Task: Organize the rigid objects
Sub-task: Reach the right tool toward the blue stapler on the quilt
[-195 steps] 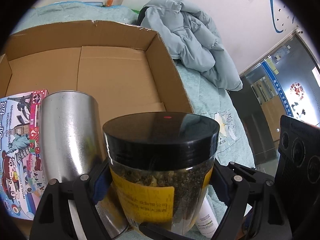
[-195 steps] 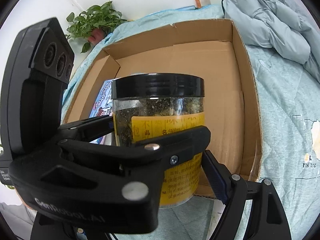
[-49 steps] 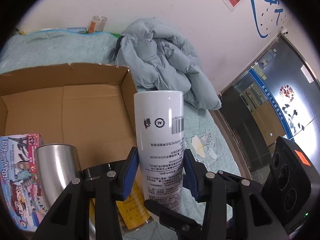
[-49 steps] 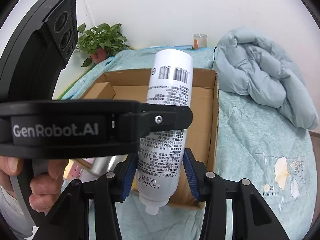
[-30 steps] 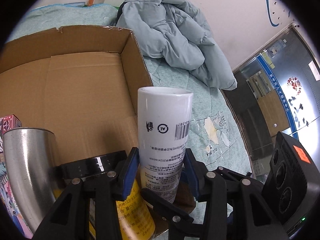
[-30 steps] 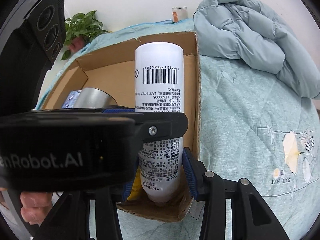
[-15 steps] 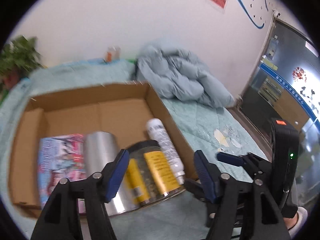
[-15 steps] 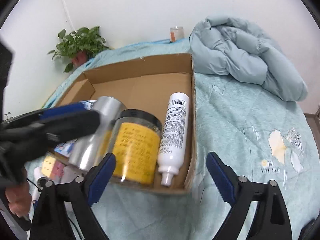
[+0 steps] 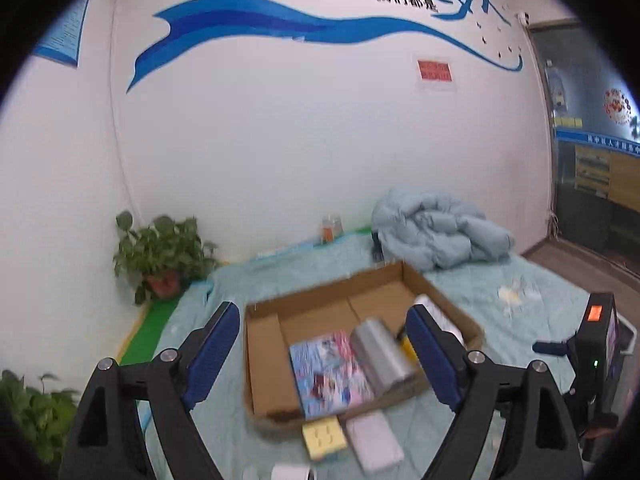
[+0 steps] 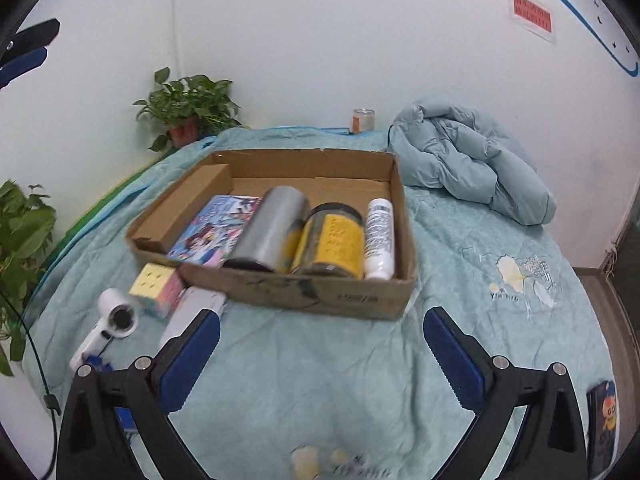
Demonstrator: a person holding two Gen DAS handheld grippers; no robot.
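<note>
Both grippers are hanging wide apart and holding nothing: the right gripper (image 10: 322,354) and the left gripper (image 9: 326,354) are hovering over the near edge of the teal bed cover (image 10: 480,280). Beyond them the cardboard box (image 10: 304,294) is sitting mid-bed, holding a picture book (image 10: 212,230), a steel tumbler (image 10: 272,234), a yellow-labelled jar (image 10: 334,242) and a white bottle (image 10: 380,238) lying side by side. A pastel cube (image 10: 158,288) is resting just beside the box's near left corner.
</note>
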